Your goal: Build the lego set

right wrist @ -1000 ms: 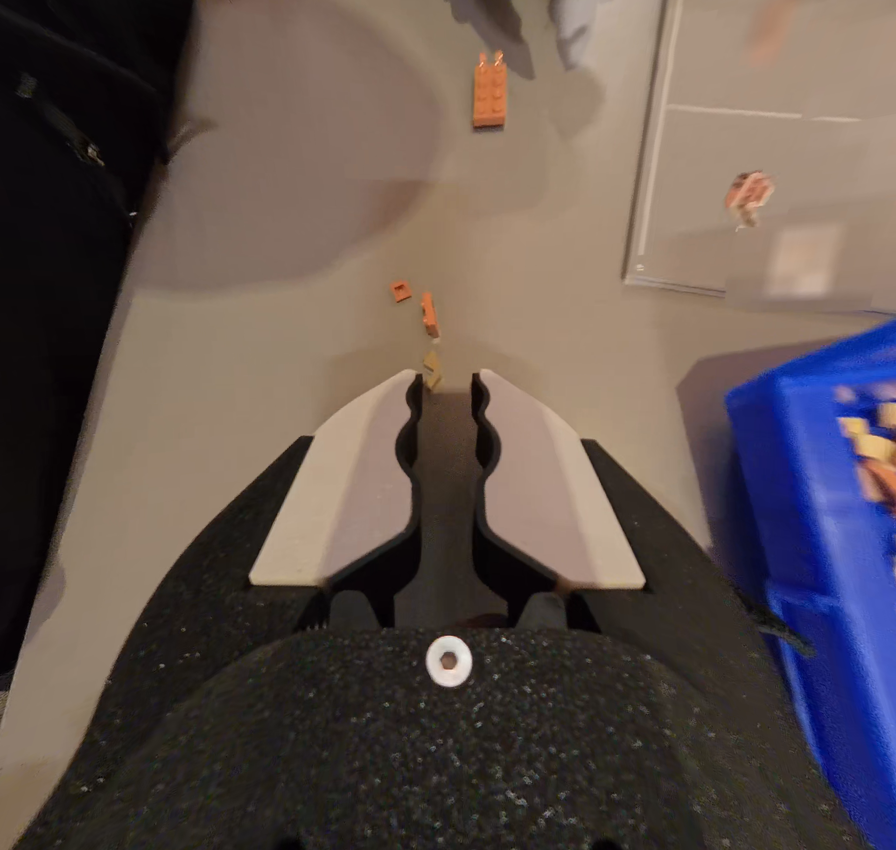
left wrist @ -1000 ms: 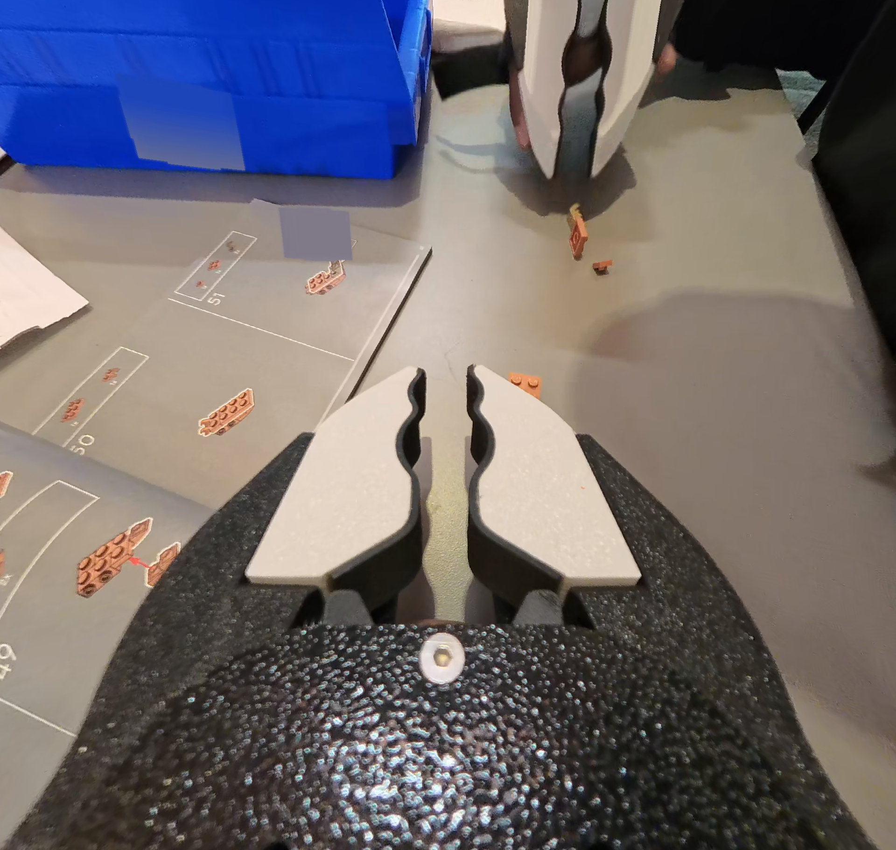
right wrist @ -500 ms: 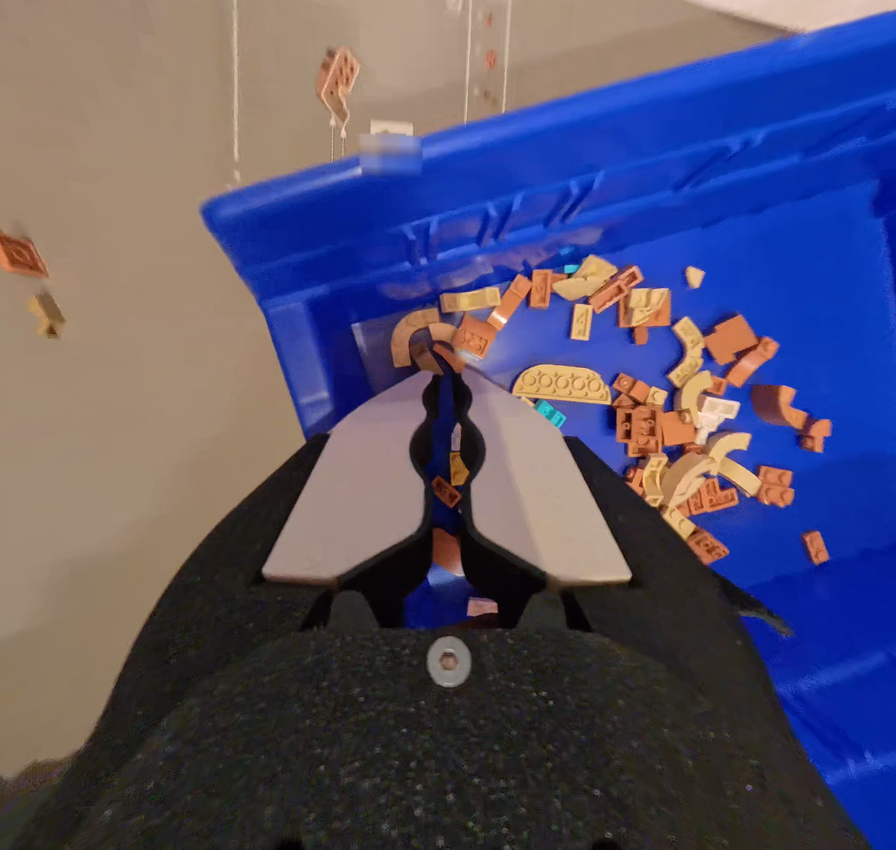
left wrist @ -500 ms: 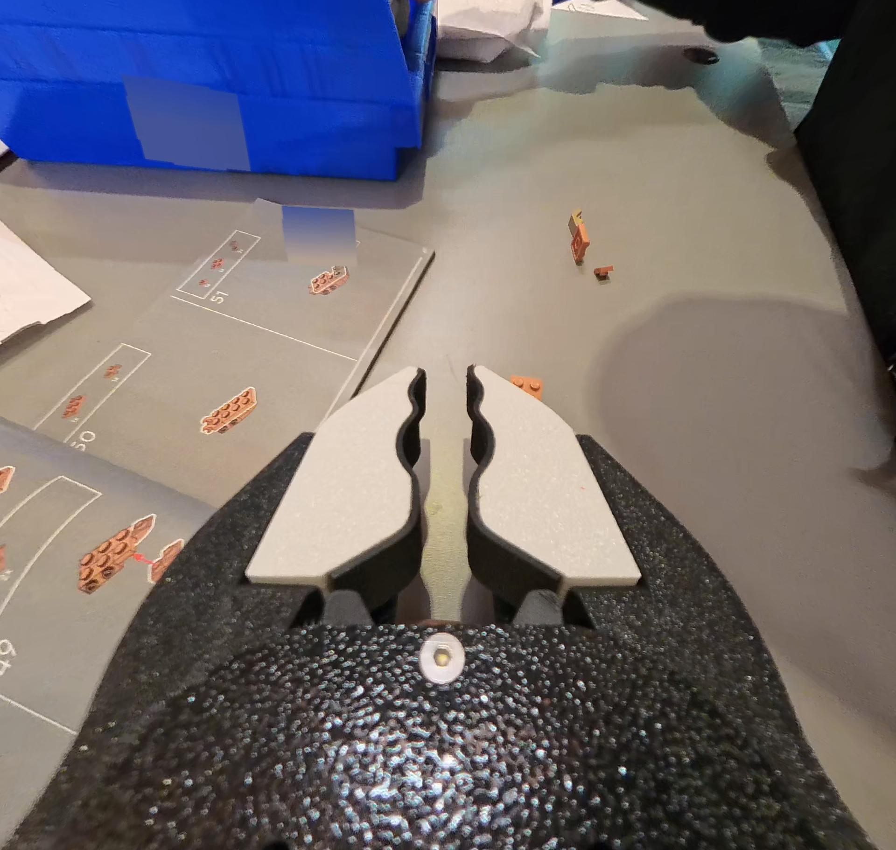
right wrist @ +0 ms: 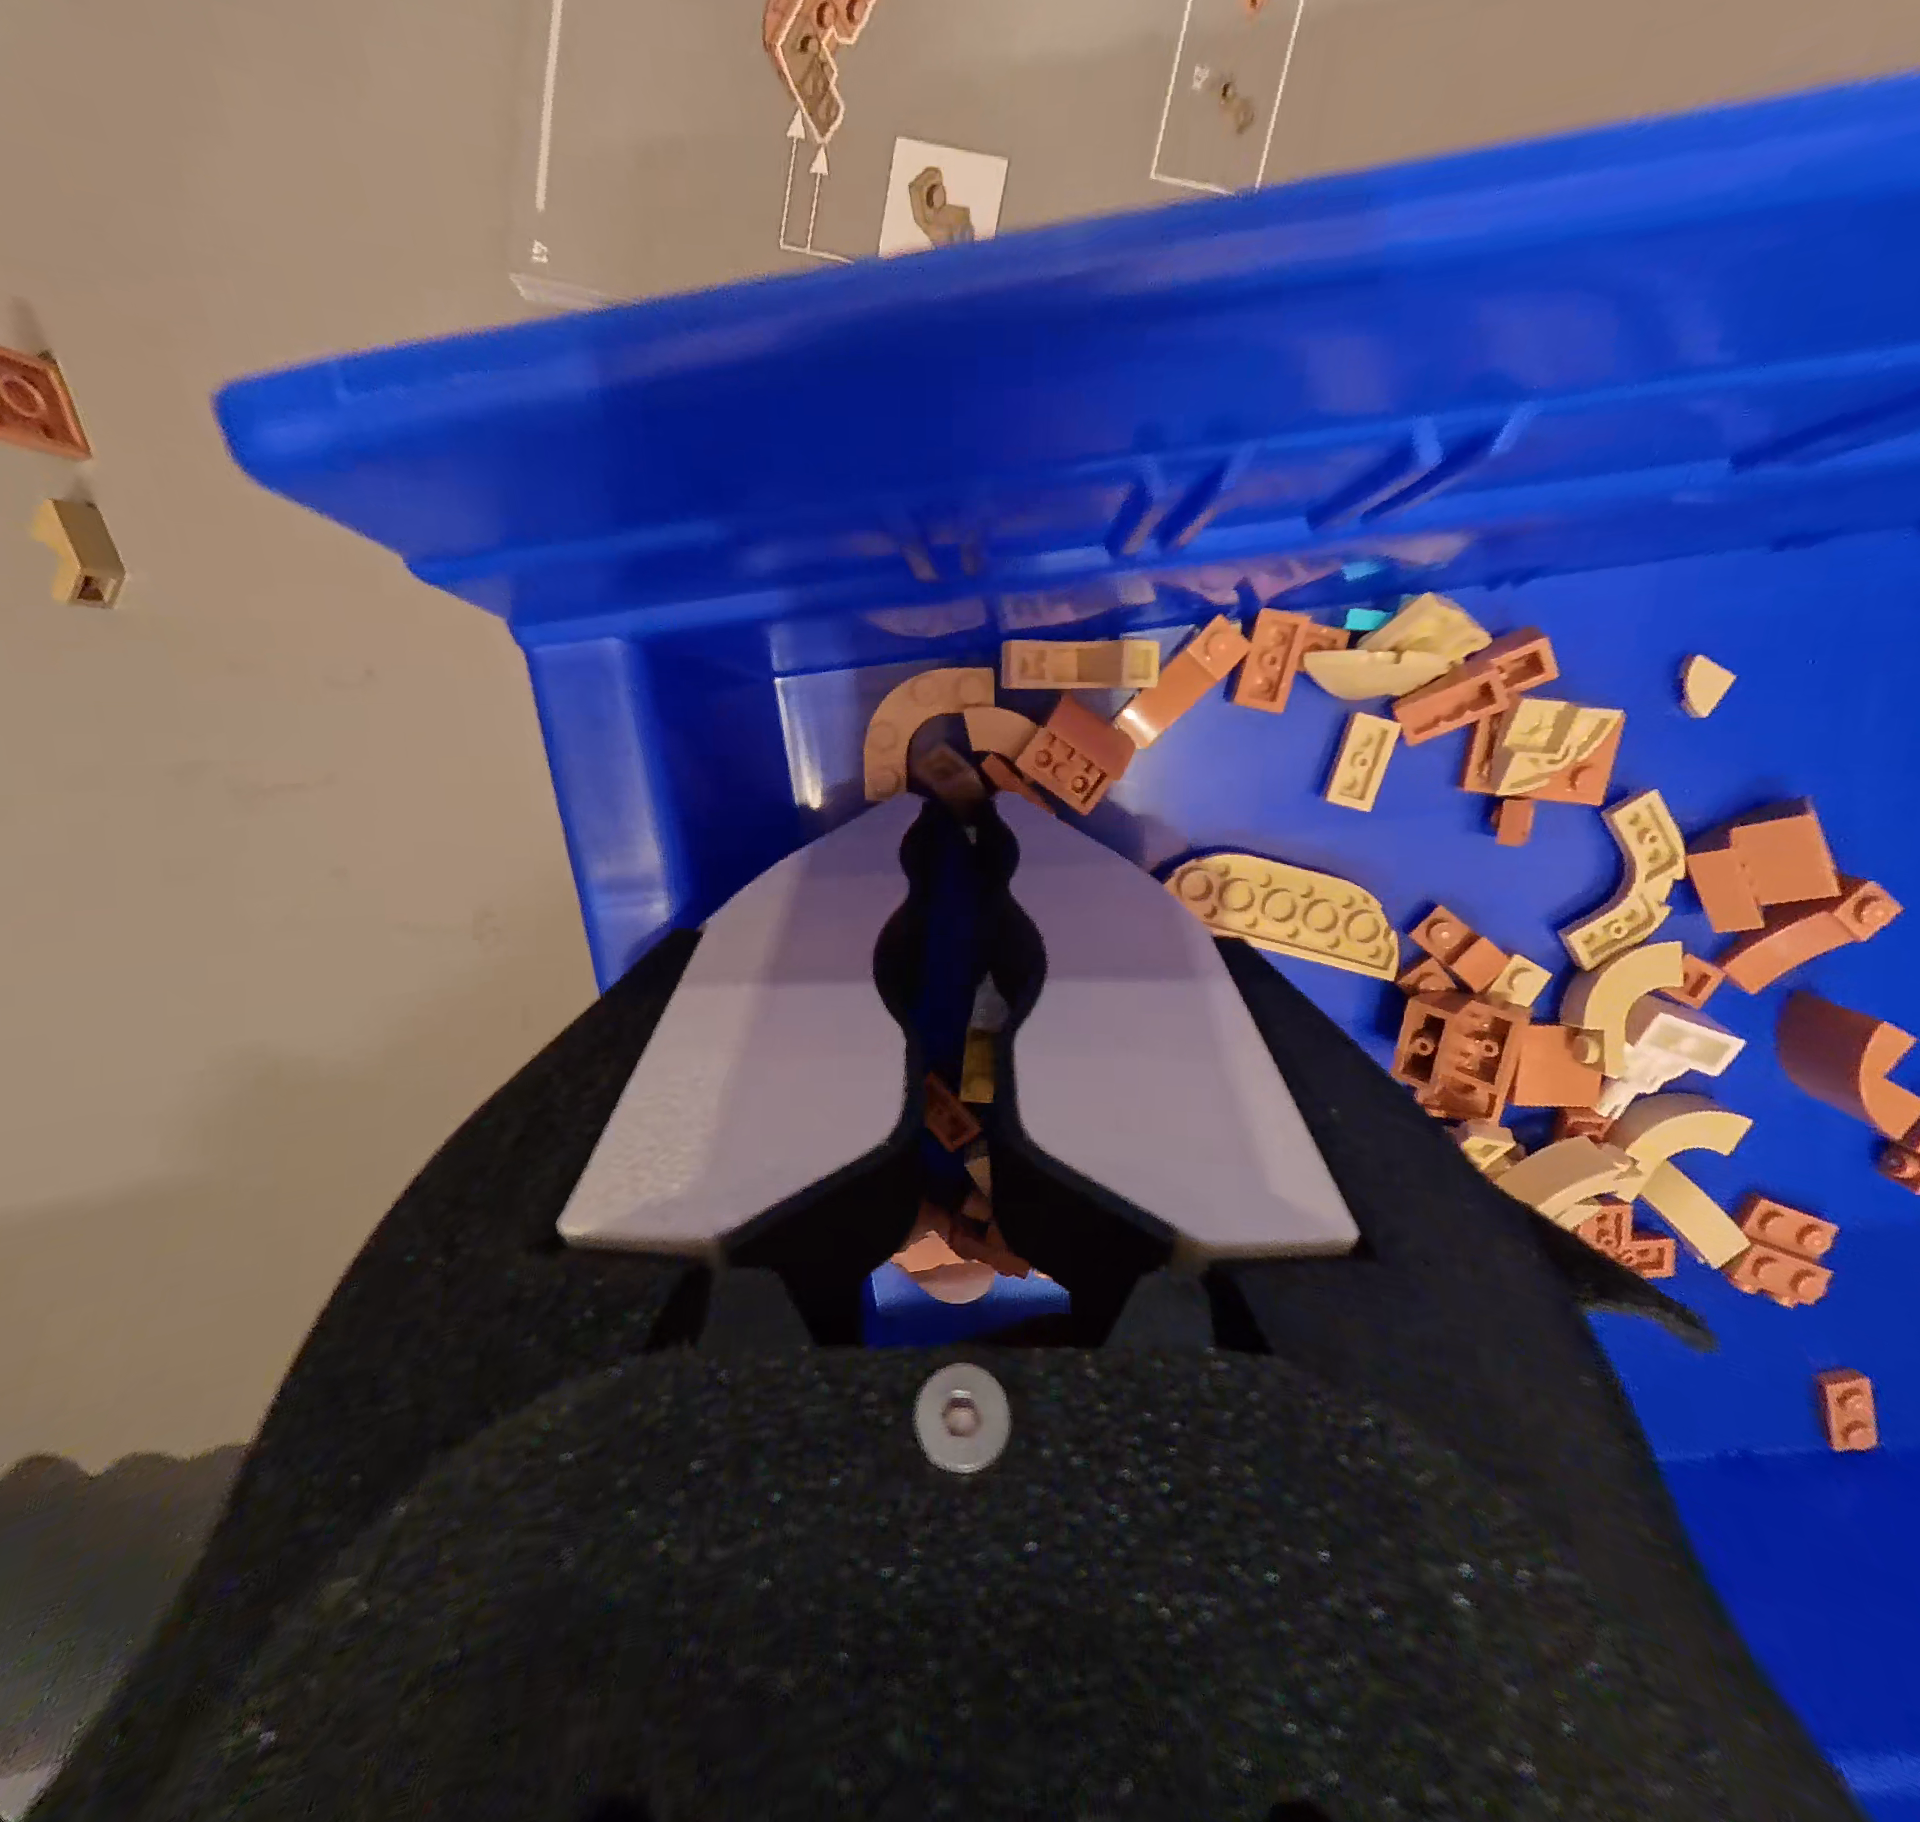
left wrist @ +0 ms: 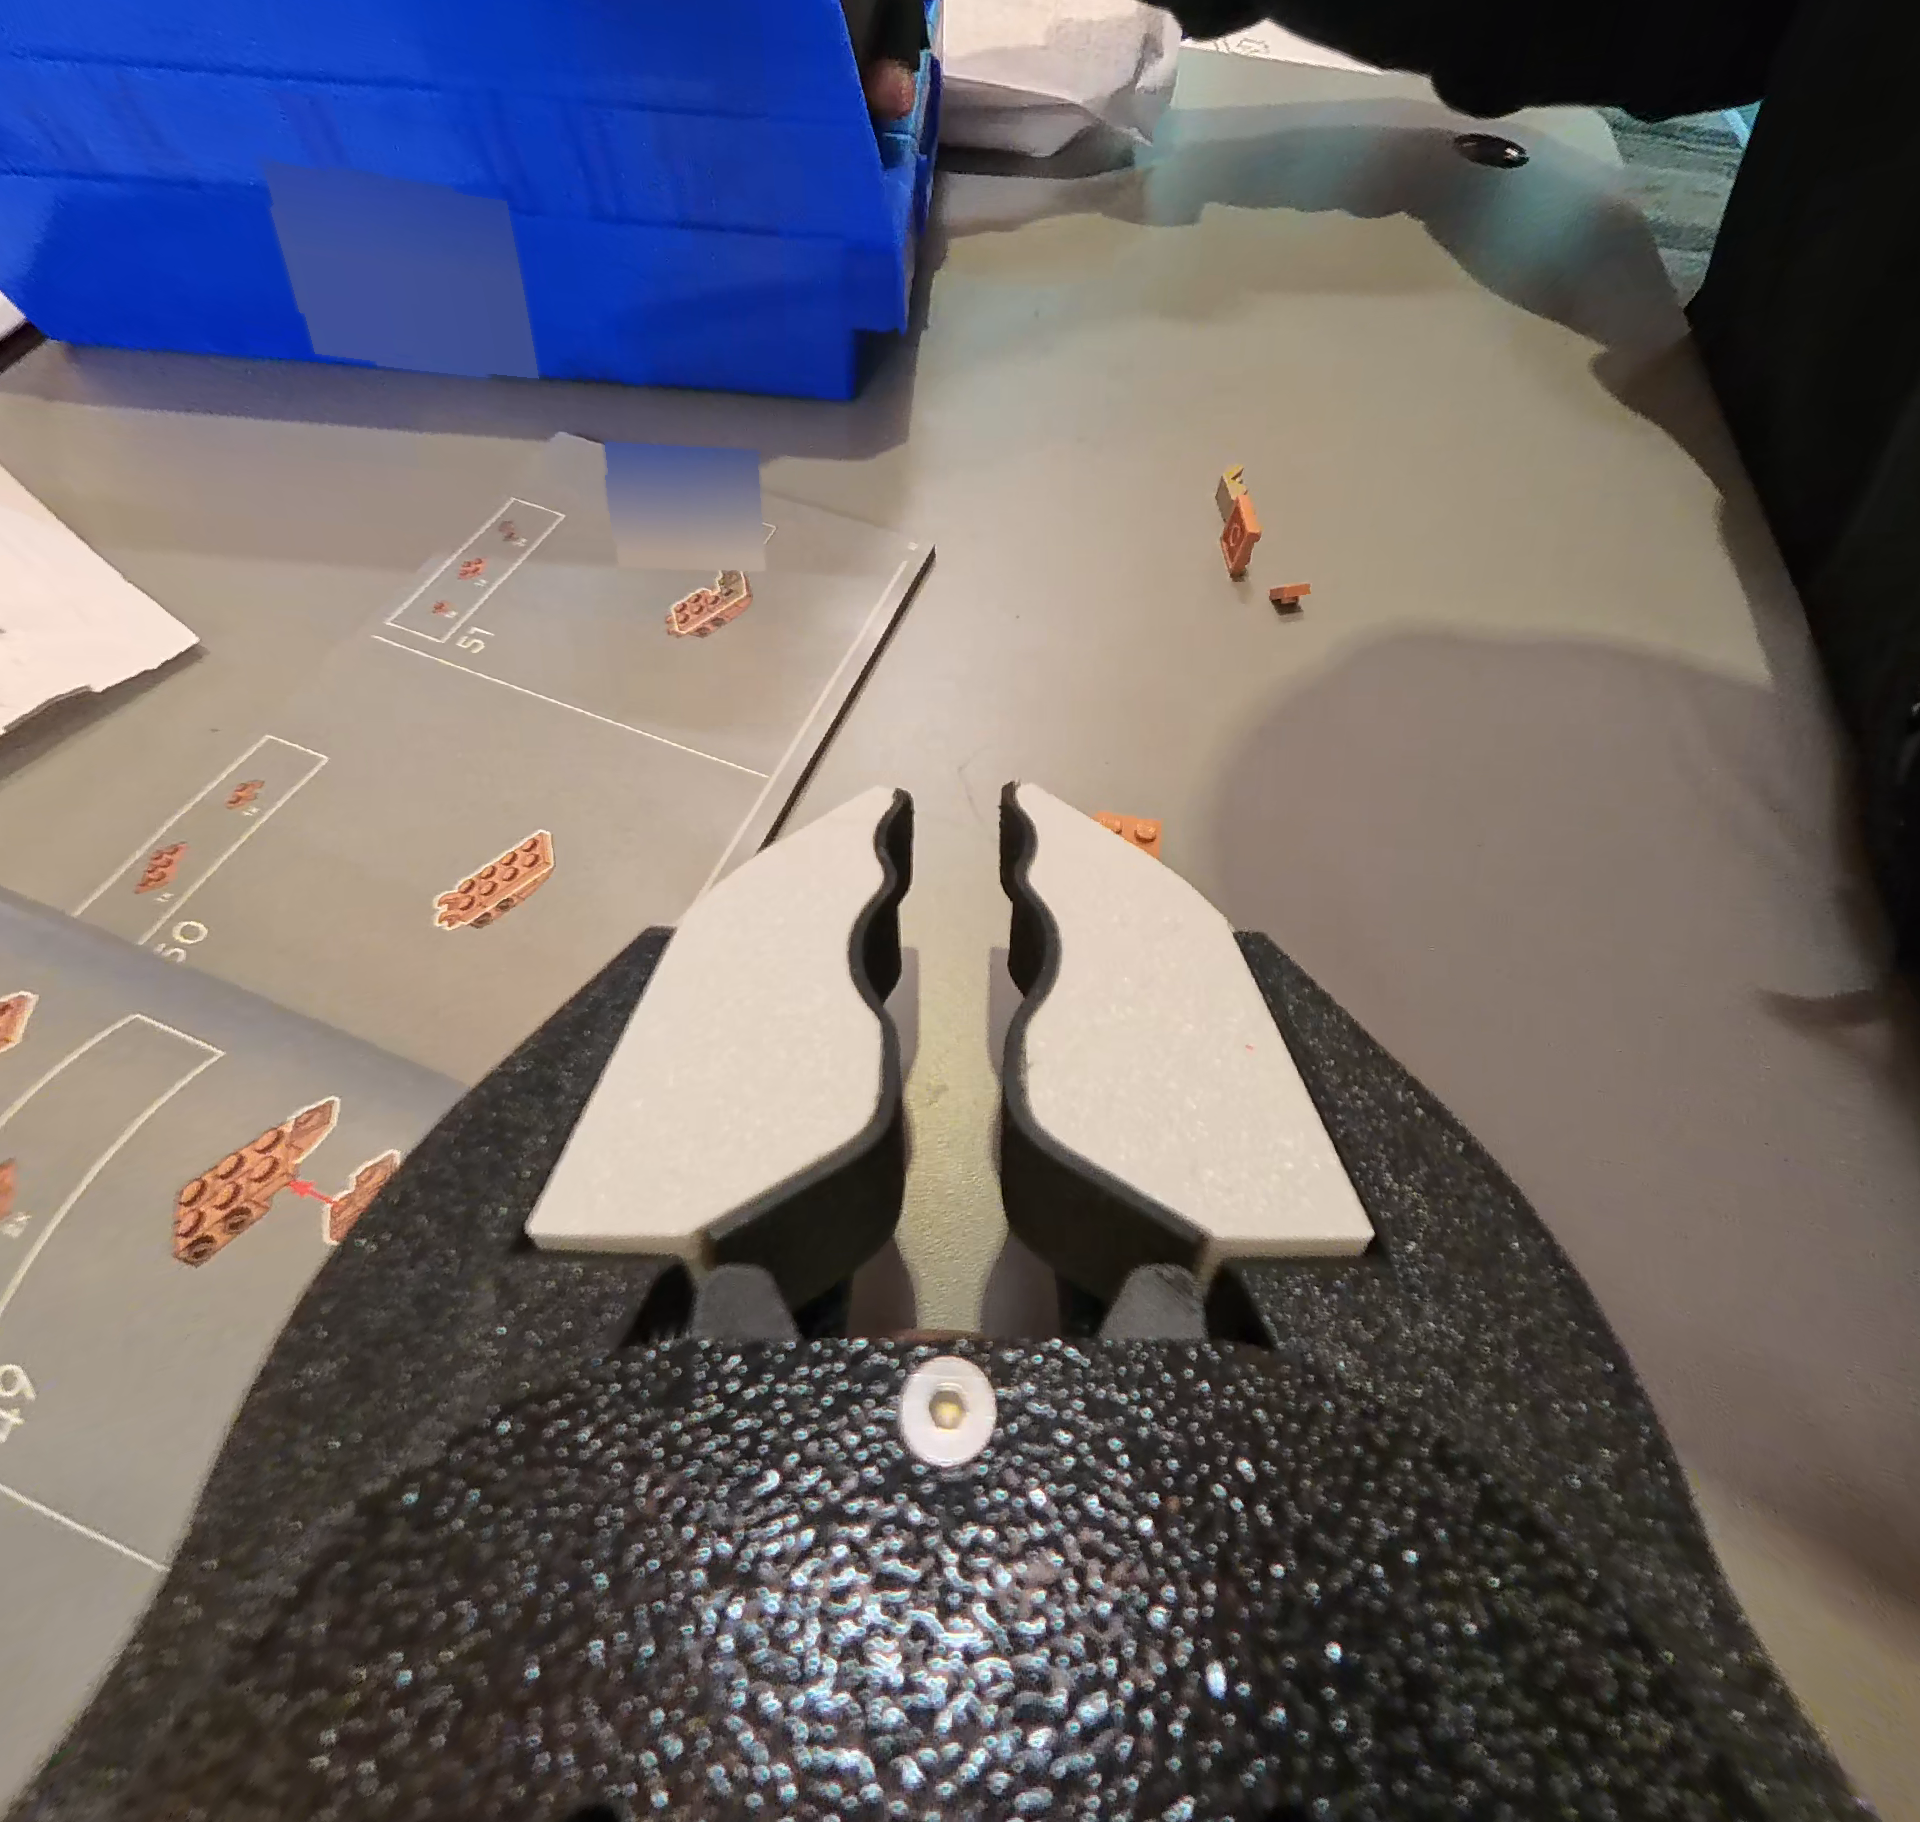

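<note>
My right gripper (right wrist: 951,816) is inside the big blue bin (right wrist: 1039,442). Its fingers are almost shut and pinch a small brown brick (right wrist: 943,773) at the very tips. That is a thin hold. The bin's corner wall is close ahead, with more room to the right over the brick pile (right wrist: 1507,941). My left gripper (left wrist: 956,806) hangs open and empty over the grey table (left wrist: 1351,941), just beside an orange plate (left wrist: 1135,827).

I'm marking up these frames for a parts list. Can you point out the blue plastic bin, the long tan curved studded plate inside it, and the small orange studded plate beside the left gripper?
Blue plastic bin (right wrist: 1143,401): right wrist view, front rim.
Long tan curved studded plate (right wrist: 1283,915): right wrist view, studded top.
Small orange studded plate (left wrist: 1135,830): left wrist view, exposed studded corner.
</note>
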### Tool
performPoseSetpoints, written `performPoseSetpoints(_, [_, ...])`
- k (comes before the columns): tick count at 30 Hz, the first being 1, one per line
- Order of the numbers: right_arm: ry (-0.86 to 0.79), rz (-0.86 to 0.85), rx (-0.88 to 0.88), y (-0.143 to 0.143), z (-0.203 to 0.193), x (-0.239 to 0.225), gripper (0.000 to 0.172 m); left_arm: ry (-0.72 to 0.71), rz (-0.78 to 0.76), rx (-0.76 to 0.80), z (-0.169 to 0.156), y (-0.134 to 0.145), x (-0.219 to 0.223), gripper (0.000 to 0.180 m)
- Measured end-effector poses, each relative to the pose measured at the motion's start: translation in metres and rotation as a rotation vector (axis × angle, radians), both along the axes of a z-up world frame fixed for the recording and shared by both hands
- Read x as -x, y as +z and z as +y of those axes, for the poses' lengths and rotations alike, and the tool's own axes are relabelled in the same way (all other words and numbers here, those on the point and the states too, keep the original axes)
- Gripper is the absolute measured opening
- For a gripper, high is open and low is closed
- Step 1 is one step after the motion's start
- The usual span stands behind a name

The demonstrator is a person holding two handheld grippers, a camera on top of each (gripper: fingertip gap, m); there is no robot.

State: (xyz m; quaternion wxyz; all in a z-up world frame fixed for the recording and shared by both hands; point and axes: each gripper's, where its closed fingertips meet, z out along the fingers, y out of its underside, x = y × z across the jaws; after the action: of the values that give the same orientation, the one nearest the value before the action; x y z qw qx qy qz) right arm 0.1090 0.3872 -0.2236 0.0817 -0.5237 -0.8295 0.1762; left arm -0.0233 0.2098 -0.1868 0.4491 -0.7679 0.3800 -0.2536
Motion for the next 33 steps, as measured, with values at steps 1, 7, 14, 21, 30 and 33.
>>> performPoseSetpoints(1, [-0.001,0.001,-0.005,0.0,0.001,0.0,0.009,0.001,-0.001,0.002,0.0,0.0,0.0,0.015])
performPoseSetpoints(7, [-0.016,-0.006,-0.035,-0.006,0.003,0.001,0.01,-0.002,0.007,0.005,0.0,-0.001,0.0,0.015])
performPoseSetpoints(14, [-0.009,0.035,-0.053,-0.001,0.004,0.005,0.009,0.001,0.003,0.006,0.001,-0.001,0.0,0.015])
performPoseSetpoints(21, [-0.081,0.14,-0.067,0.035,0.005,-0.007,0.009,0.0,0.002,-0.003,0.0,0.0,0.0,0.015])
performPoseSetpoints(30, [-0.122,0.351,-0.052,0.076,-0.069,-0.035,0.009,-0.022,0.043,-0.007,-0.005,-0.005,-0.002,0.015])
performPoseSetpoints(33, [-0.092,0.373,-0.007,0.059,-0.108,-0.028,0.009,-0.035,0.077,-0.01,-0.007,-0.009,-0.003,0.017])
